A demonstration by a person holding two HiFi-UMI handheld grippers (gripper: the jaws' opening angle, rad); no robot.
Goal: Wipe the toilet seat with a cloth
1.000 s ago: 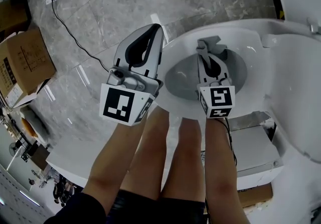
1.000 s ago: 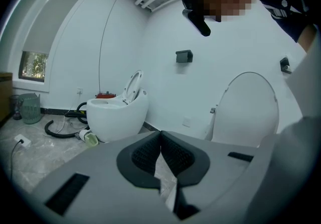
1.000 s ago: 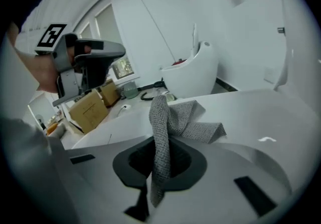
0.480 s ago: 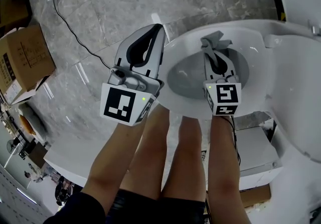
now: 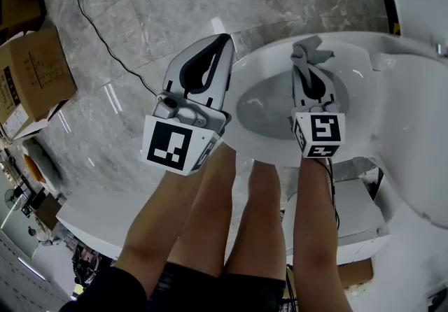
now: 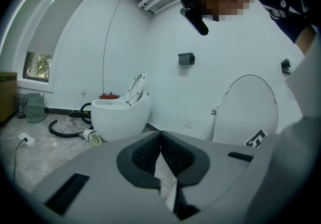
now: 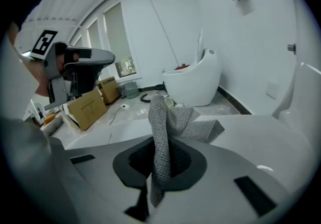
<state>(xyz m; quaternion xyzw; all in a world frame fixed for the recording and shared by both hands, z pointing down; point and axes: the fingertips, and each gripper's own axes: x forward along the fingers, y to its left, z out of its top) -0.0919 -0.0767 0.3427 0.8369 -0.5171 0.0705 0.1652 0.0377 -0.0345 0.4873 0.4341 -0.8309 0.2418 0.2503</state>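
Since a second ago the right gripper (image 5: 309,73) has moved from above the middle of the toilet seat (image 5: 260,148) toward its far rim. Its jaws are closed on the grey cloth (image 5: 312,47), whose free end sticks out past the tips, over the seat opening. The left gripper (image 5: 221,45) hangs beside the seat's left edge, jaws together and empty. The cloth looks soft, light and limp, so a bunched fold is probably the best place to hold it.
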